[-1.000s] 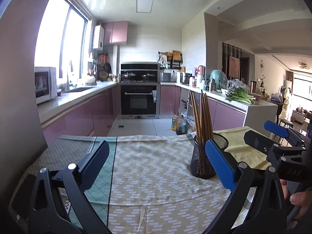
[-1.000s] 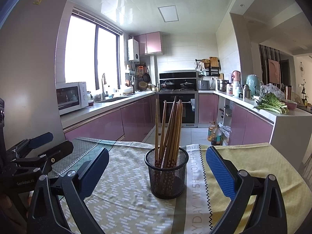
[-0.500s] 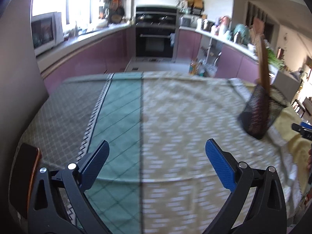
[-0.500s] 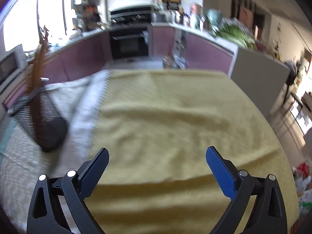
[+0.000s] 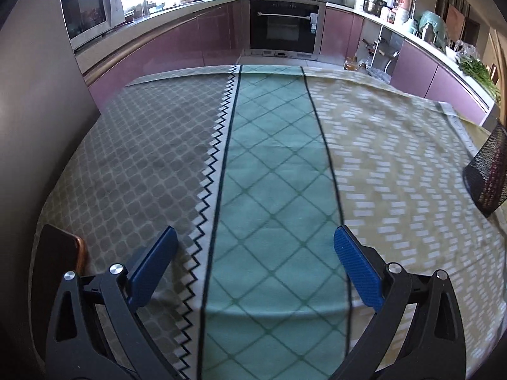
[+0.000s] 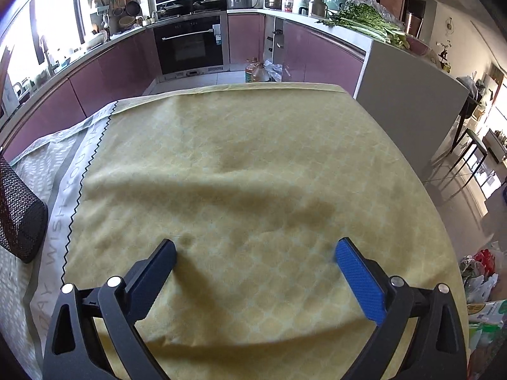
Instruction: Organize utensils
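Kitchen all round, purple cabinets and an oven at the far end, and below me a table under patterned cloths. My left gripper [image 5: 253,266] hangs over the green cloth strip [image 5: 272,164], jaws wide apart, nothing between them. My right gripper [image 6: 255,267] is over the yellow cloth [image 6: 253,171], jaws just as far apart, also empty.

The mesh utensil holder [image 5: 489,174] sits at the far right edge of my left view and the left edge of my right view, so it stands between my two grippers. Its top is cut off in both views, so what it holds I cannot tell from here.

I see no loose utensils on the cloth, so I judge the sorting finished or paused; any next move means swinging both grippers inward to the holder.

Plenty of open cloth to travel over. Watch the table's right edge, with a drop to the floor and bags [image 6: 478,272] there, and a dark flat object [image 5: 57,262] at my near left.
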Demonstrator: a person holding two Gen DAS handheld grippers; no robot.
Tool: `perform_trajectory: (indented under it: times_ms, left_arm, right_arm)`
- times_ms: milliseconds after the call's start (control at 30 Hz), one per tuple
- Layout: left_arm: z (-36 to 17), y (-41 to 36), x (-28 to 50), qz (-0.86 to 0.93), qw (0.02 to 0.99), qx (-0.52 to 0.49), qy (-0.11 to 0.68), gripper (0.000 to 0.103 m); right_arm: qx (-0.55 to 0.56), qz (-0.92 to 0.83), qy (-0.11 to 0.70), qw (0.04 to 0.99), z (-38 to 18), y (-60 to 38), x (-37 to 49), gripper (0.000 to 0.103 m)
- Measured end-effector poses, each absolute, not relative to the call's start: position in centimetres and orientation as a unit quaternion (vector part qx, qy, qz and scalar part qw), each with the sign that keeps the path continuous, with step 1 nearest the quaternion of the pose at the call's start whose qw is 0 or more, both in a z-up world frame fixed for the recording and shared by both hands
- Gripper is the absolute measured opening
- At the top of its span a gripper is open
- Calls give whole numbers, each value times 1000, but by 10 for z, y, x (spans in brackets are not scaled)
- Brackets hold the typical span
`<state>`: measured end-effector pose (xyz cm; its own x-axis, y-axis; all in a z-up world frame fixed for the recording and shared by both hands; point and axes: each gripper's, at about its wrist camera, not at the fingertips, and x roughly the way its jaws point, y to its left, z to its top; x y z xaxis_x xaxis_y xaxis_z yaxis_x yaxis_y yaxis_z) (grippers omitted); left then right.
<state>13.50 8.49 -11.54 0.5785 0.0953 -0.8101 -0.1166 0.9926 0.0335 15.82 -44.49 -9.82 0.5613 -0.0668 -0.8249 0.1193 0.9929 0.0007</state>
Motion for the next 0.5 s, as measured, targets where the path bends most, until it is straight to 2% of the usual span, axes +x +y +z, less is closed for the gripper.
perform_trajectory:
  times_ms: [500]
  left_arm:
    - [-117, 84, 134, 59, 889, -6, 454, 98]
  right_arm:
    - [29, -52, 466, 883, -97, -446, 160, 98]
